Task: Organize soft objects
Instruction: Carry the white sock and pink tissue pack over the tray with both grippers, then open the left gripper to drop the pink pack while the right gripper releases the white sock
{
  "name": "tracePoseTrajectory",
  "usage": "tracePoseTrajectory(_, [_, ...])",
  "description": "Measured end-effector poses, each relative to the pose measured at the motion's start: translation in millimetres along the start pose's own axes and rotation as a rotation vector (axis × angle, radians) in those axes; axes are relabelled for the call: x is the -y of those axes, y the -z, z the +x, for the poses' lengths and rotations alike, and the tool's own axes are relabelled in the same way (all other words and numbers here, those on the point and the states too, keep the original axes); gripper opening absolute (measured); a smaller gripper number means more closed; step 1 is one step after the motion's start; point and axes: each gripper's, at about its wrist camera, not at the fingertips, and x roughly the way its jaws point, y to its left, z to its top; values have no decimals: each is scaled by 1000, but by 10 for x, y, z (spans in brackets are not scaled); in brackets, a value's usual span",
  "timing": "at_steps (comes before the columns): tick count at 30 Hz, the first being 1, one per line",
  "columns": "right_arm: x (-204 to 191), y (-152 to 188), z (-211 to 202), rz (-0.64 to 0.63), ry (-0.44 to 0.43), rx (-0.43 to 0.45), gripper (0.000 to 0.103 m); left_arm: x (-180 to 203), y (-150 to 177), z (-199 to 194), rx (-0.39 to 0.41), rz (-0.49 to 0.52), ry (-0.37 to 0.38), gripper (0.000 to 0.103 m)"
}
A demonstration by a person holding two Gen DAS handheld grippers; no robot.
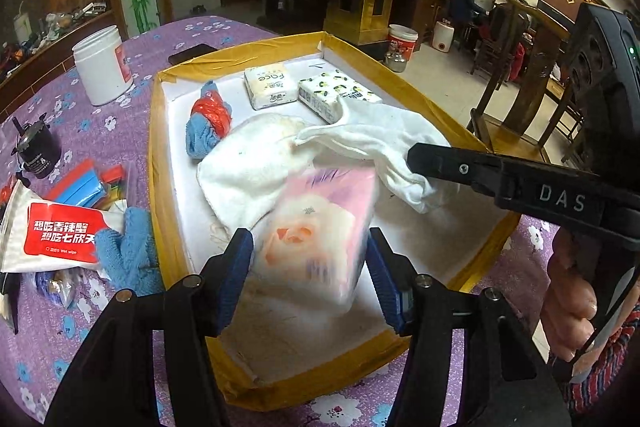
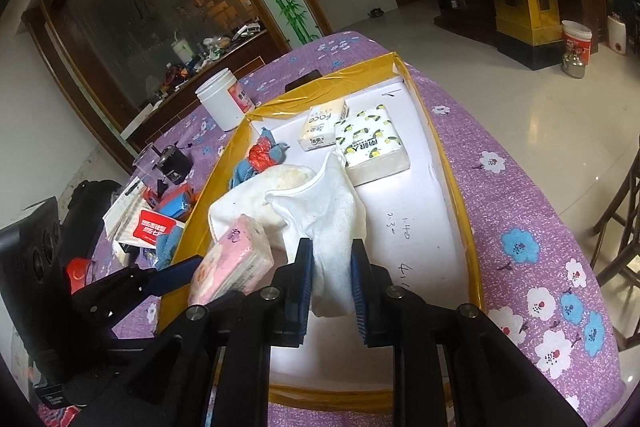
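Note:
My left gripper (image 1: 310,255) is shut on a pink tissue pack (image 1: 320,227), held over the near part of a yellow-rimmed white tray (image 1: 158,147). The pack also shows in the right wrist view (image 2: 232,263). My right gripper (image 2: 330,267) is shut on a white cloth (image 2: 332,227) above the tray (image 2: 452,183); in the left wrist view its finger (image 1: 460,169) pinches the cloth (image 1: 384,143). A second white towel (image 1: 248,163), a blue and red cloth bundle (image 1: 208,123), a "Face" tissue pack (image 1: 270,85) and a lemon-print tissue pack (image 1: 336,95) lie in the tray.
On the purple flowered tablecloth (image 1: 96,115) left of the tray are a white jar (image 1: 102,65), a black canister (image 1: 36,151), a red wet-wipe pack (image 1: 60,231), a blue cloth (image 1: 128,251) and coloured blocks (image 1: 86,185). A wooden chair (image 1: 520,67) stands right of the table.

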Motion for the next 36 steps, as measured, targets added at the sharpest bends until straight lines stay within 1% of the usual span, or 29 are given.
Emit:
tracePoseTrajectory(3, [16, -9, -30, 9, -15, 11, 24, -1, -2, -22, 12, 0, -3, 56])
tracePoseTrajectory(5, [21, -12, -54, 12, -22, 19, 26, -11, 1, -33, 16, -7, 11, 58])
tracePoseTrajectory(7, [31, -18, -83, 18, -29, 33, 30, -23, 1, -45, 14, -17, 24, 62])
tracePoseTrajectory(9, [31, -20, -108, 22, -31, 42, 39, -19, 3, -63, 17, -18, 24, 62])
tracePoseTrajectory(10, [30, -23, -125, 22, -26, 48, 40, -19, 5, -79, 20, -17, 24, 62])
tracePoseTrajectory(17, [-3, -21, -203, 15, -67, 71, 41, -8, 25, -186, 44, -8, 19, 62])
tracePoseTrajectory(25, [-148, -1, -190, -11, -96, 68, 42, -108, 61, -305, 64, -28, 21, 62])
tracePoseTrajectory(31, [-288, 33, -152, -41, -112, 57, 43, -255, 93, -398, 81, -59, 23, 62])
tracePoseTrajectory(36, [-408, 58, -129, -68, -130, 47, 43, -473, 185, -590, 121, -99, 15, 62])
